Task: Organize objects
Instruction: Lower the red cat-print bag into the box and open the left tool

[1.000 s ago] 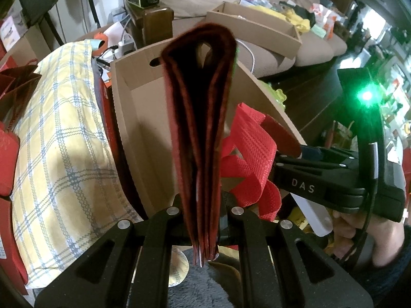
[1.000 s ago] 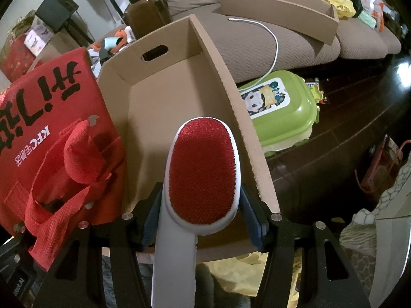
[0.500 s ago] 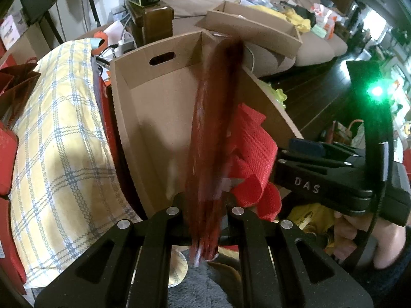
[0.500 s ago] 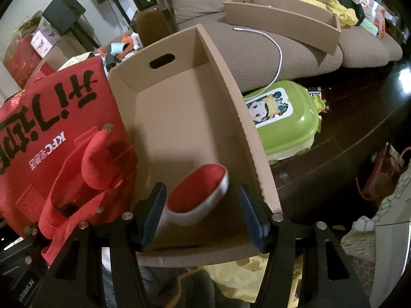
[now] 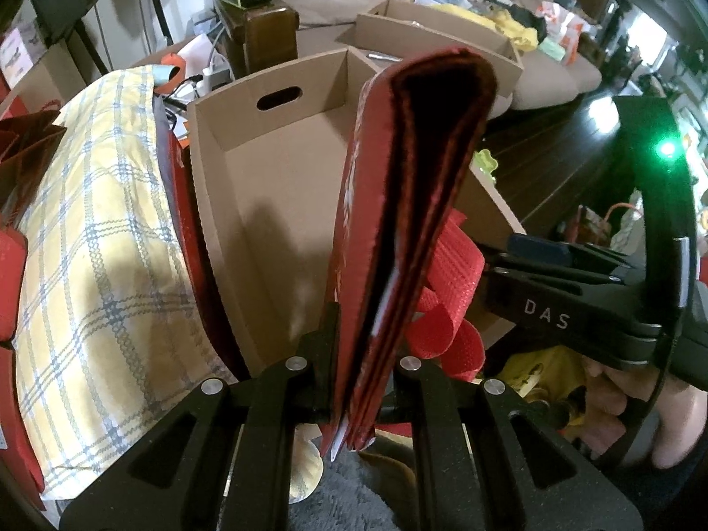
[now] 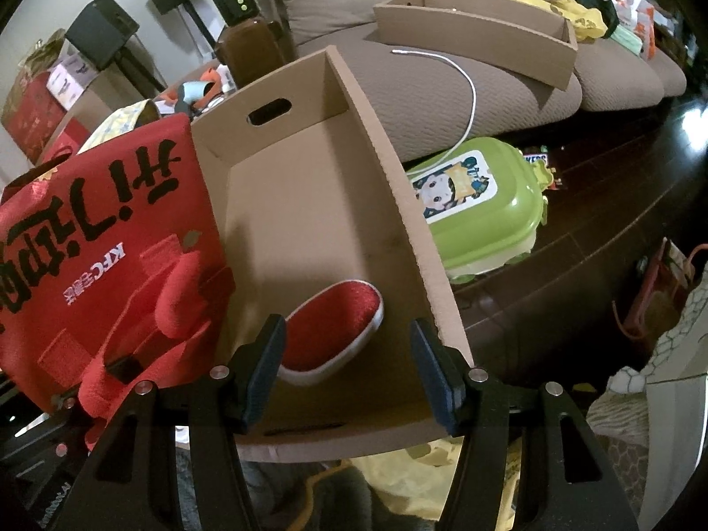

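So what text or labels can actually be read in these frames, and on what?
"DAS": on the black body of the right tongs.
"KFC": white print on the red bag, seen upside down.
Large black characters on that bag: visible, not transcribed.
Green case sticker: too small.

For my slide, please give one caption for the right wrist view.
Open right gripper above a lint brush lying in the cardboard box, red bag beside.

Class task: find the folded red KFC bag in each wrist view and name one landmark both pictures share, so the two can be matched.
Left wrist view: the red bag stands edge-on at centre, clamped in the left gripper.
Right wrist view: the bag fills the left side, printed face showing.
Shared landmark: the cardboard box's handle slot.
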{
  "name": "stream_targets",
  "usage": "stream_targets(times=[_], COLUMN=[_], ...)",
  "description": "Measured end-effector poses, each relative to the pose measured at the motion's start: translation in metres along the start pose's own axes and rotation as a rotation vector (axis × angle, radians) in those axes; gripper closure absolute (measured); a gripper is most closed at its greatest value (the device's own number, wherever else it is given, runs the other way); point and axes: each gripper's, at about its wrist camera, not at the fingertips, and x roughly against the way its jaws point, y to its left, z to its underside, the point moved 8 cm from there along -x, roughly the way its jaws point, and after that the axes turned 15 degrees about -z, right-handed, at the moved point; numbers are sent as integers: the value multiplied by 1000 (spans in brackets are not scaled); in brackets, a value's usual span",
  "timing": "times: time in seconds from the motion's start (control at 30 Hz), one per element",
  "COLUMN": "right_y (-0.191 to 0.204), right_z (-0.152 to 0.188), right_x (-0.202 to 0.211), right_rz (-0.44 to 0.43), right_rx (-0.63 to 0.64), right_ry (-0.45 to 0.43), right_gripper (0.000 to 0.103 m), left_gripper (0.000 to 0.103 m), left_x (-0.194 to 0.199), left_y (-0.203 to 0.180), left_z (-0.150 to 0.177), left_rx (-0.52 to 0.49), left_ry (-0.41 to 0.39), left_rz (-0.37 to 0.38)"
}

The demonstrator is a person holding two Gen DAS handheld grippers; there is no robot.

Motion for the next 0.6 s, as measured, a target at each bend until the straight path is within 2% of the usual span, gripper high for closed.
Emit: stream_targets(times=[0.13, 0.23, 0.4, 0.6], right_y=[-1, -3, -5, -5], right_z=[0, -1, -1, -1], right_x=[1, 2, 3, 3], right_rz=[2, 3, 4, 3], right_rx=[-5, -9, -16, -20], right_ry=[-4, -7, -11, -14], right_gripper=[42, 42, 42, 43], left_gripper=[90, 87, 83, 78], left_x=[-3, -1, 6, 11], left_y=[-2, -2, -7, -9], left_z=[-3, -6, -11, -10], left_rx=[9, 29, 8, 14], left_ry=[12, 12, -16, -1], left_rz=[-2, 22, 12, 31])
